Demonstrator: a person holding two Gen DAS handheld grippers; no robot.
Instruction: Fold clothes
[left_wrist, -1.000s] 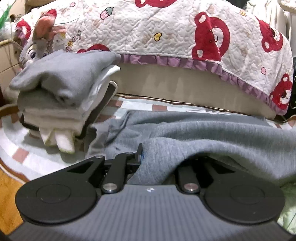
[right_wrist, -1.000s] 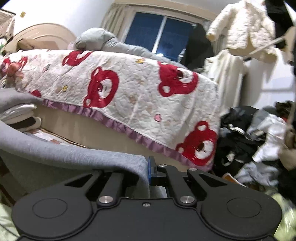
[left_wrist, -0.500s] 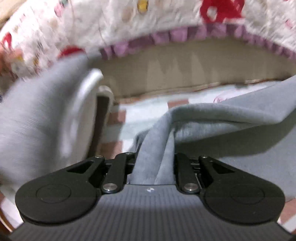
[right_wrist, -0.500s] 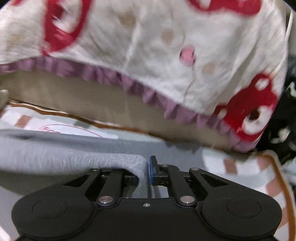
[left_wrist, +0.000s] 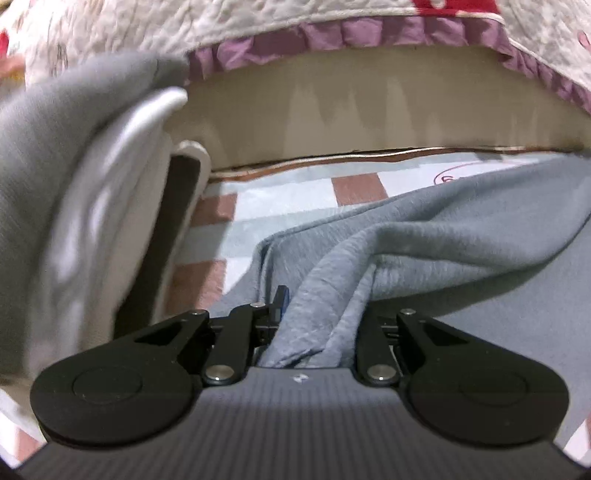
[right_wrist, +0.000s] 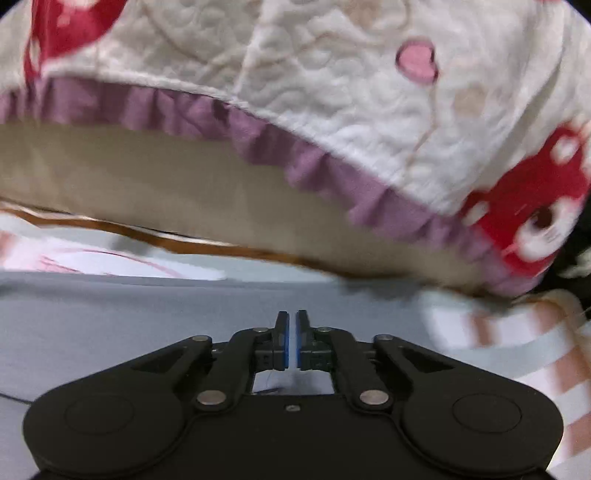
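Note:
A grey garment (left_wrist: 461, 251) lies spread over the checked rug (left_wrist: 288, 199) in front of the bed. My left gripper (left_wrist: 321, 306) is shut on a bunched fold of it; the cloth covers the right finger, and only the left finger (left_wrist: 279, 302) shows. In the right wrist view the same grey garment (right_wrist: 110, 314) lies flat under my right gripper (right_wrist: 292, 328). Its jaws are opening, with a narrow gap between the blue pads and nothing between them.
A stack of folded grey and white clothes (left_wrist: 74, 184) stands close on the left. The bed's beige base (left_wrist: 351, 110) and its bear-print quilt with a purple frill (right_wrist: 332, 74) rise just behind. The striped rug (right_wrist: 517, 343) continues to the right.
Both grippers have come down and closer to the bed. The right gripper has let go of the grey garment's edge, which now lies flat. The left still holds its fold.

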